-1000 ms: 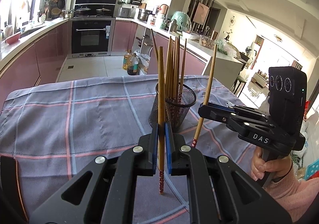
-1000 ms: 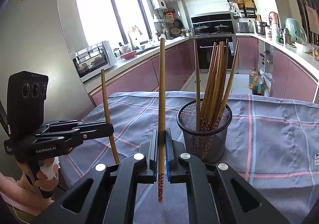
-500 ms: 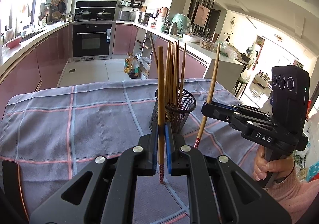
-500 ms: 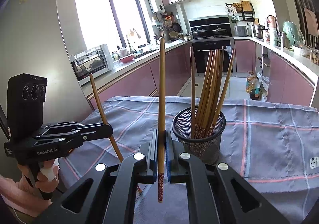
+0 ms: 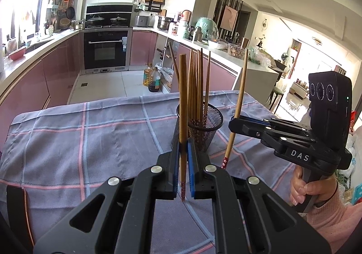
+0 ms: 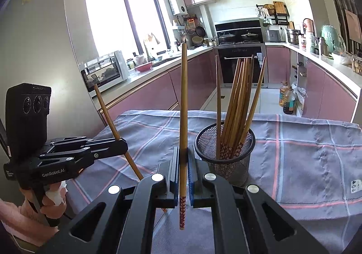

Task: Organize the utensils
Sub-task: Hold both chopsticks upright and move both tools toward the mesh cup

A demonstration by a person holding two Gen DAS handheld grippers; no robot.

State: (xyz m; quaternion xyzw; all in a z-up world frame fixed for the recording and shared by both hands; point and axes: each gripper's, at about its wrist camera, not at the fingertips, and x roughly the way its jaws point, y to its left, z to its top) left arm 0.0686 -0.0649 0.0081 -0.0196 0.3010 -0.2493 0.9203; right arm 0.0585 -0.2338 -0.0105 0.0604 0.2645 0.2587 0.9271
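Note:
My left gripper (image 5: 183, 147) is shut on a wooden chopstick (image 5: 183, 100) that stands upright, patterned red tip down. Just beyond it is a black mesh holder (image 5: 200, 128) with several chopsticks standing in it. My right gripper (image 6: 183, 155) is shut on a second upright chopstick (image 6: 183, 107), with the mesh holder (image 6: 225, 156) close on its right. Each gripper shows in the other's view: the right gripper (image 5: 235, 123) pinches its chopstick (image 5: 240, 98) right of the holder, and the left gripper (image 6: 123, 144) holds its chopstick (image 6: 108, 114) leaning.
A grey checked cloth (image 5: 90, 141) covers the table. A dark flat object (image 5: 13, 208) lies at its near left edge. Past the table's far edge are oil bottles (image 5: 153, 80) on the floor, pink cabinets and an oven (image 5: 105, 50).
In the right wrist view the chopstick in my left gripper leans further to the left than before. Both grips hold, and both hands stay about where they were.

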